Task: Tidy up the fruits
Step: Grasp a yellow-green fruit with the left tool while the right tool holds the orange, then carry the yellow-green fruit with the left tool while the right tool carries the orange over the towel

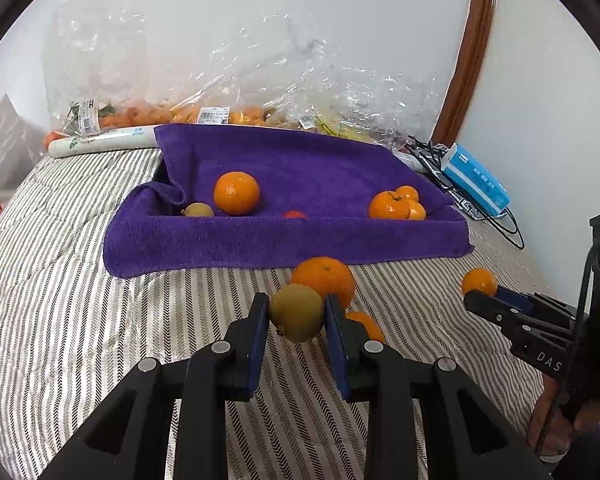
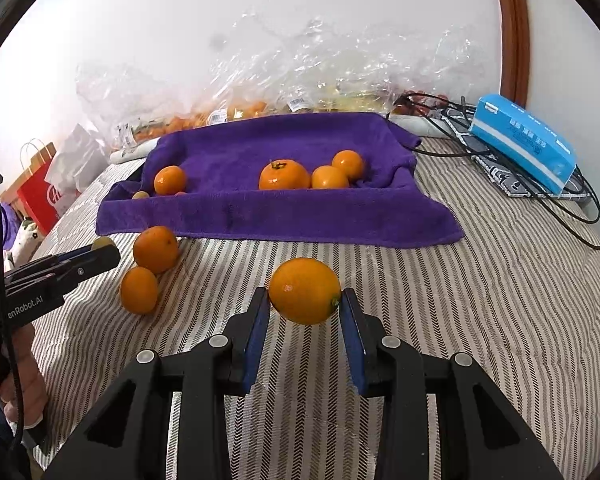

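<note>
Both grippers clamped on fruit above the striped bed, purple tray just ahead.

Left gripper point(image 1: 296, 312) fingers part-open, blue pads pressed on both sides of a dull green-yellow fruit point(image 1: 296, 313), held clear of the bedding. Right gripper point(image 2: 305, 304) fingers wider apart, left pad touching a glossy orange point(image 2: 305, 290), right pad at its stem end. "DAS" reads on the right gripper's side in the left view; "enRobot.AI" on the left gripper's side in the right view. Two loose oranges point(image 2: 148, 268) lie touching on the bed near the tray's front left. Tray point(image 2: 284, 220) is towel-lined, holding one orange point(image 2: 170, 180) and a small greenish fruit at left, three oranges point(image 2: 312, 172) clustered at right. Blue tissue box point(image 2: 524, 142), print too small to read.
</note>
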`<control>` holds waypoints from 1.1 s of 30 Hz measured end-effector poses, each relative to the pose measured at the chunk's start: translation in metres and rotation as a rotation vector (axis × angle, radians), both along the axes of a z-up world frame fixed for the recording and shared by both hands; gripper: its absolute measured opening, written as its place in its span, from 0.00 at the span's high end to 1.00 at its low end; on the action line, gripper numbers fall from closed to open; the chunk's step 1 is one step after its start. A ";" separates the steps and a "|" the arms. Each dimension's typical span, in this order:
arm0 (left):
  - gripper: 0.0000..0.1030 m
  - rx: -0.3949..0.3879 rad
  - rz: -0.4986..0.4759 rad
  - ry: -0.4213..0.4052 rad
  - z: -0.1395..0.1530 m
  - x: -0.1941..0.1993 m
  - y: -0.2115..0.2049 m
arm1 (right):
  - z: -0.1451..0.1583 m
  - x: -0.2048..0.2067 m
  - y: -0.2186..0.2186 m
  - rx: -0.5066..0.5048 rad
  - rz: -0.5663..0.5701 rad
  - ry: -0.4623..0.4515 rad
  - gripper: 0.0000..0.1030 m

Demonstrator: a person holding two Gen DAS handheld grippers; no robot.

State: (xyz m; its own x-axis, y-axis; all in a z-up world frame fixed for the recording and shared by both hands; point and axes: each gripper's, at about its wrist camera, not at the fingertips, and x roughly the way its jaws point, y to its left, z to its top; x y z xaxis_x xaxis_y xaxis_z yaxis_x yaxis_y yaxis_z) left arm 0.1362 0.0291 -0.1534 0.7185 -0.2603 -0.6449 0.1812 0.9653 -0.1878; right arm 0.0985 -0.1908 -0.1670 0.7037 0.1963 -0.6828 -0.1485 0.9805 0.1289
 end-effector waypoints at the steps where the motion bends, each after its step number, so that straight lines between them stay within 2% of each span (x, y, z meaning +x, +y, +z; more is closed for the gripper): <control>1: 0.74 0.001 0.002 -0.002 0.000 0.000 -0.001 | 0.000 0.000 0.000 0.000 -0.003 0.002 0.66; 16: 0.74 0.008 0.005 -0.038 0.005 -0.006 -0.002 | 0.000 -0.001 -0.007 0.014 -0.044 -0.002 0.65; 20: 0.74 0.017 0.043 -0.053 0.008 -0.005 0.004 | 0.006 -0.003 -0.008 0.044 -0.045 -0.031 0.65; 23: 0.74 0.004 0.064 -0.035 0.011 0.002 0.012 | 0.020 0.001 -0.009 0.074 -0.035 -0.045 0.65; 26: 0.74 -0.001 0.083 -0.033 0.023 0.007 0.017 | 0.038 0.007 -0.005 0.030 -0.035 -0.083 0.65; 31: 0.74 0.003 0.102 -0.069 0.052 0.023 0.020 | 0.063 0.032 0.005 0.013 -0.023 -0.087 0.65; 33: 0.74 0.002 0.116 -0.082 0.061 0.035 0.022 | 0.073 0.040 0.010 0.010 -0.011 -0.121 0.65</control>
